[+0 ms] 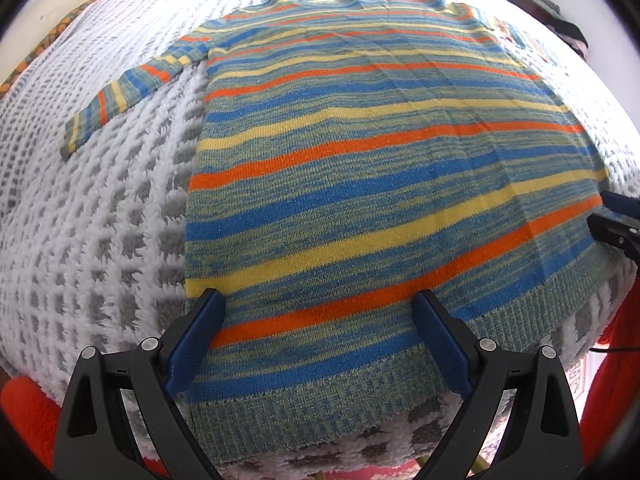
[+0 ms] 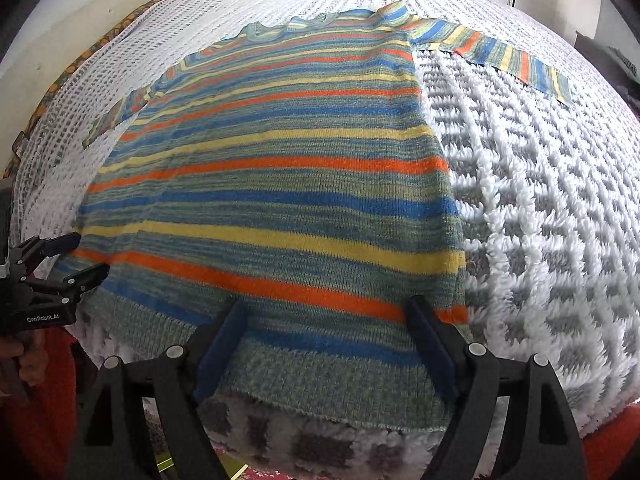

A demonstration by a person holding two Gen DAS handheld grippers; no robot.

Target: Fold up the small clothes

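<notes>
A small striped knit sweater (image 1: 380,184) in blue, green, yellow and orange lies flat and spread out on a white-and-grey fluffy blanket (image 1: 100,220). Its hem is nearest me and both sleeves (image 1: 120,96) stick out sideways. My left gripper (image 1: 316,312) is open and empty over the hem's left part. My right gripper (image 2: 328,320) is open and empty over the hem's right part of the sweater (image 2: 280,184). The right sleeve (image 2: 500,56) lies flat. Each gripper shows at the edge of the other's view: the right one (image 1: 616,220), the left one (image 2: 76,256).
The blanket (image 2: 540,200) covers a bed that reaches far back and to both sides. A patterned fabric edge (image 1: 40,52) runs along the bed's left side. Dark items (image 1: 560,20) sit at the far right. Red fabric (image 1: 28,408) shows below the bed's front edge.
</notes>
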